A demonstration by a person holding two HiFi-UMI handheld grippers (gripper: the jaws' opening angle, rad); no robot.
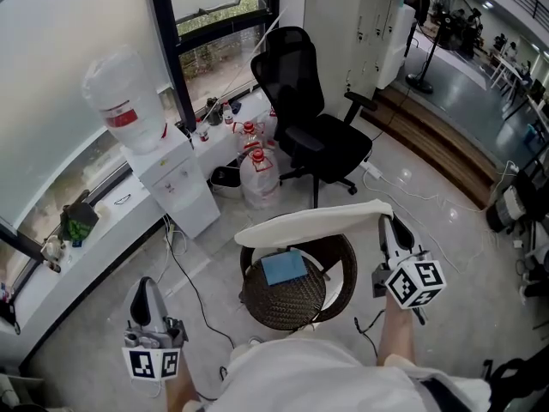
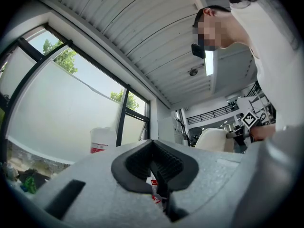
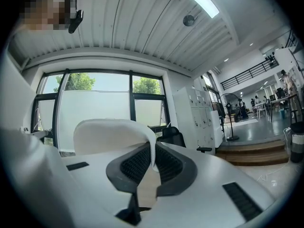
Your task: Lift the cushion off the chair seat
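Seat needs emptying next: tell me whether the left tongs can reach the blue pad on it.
Probably yes: the cushion, raised in the right tongs, leaves the blue pad bare on the wicker seat, with nothing between it and the left tongs.

Your right gripper [image 1: 388, 223], held level at the right, has its jaws clamped on the cushion [image 1: 313, 221] edge. Your left gripper [image 1: 147, 288], near left, points slightly upward, jaws together.

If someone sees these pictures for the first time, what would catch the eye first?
First the white cushion, held over the round wicker chair at the centre, its edge pinched by the right gripper. On the seat below lies a flat blue thing; behind stands a black office chair.
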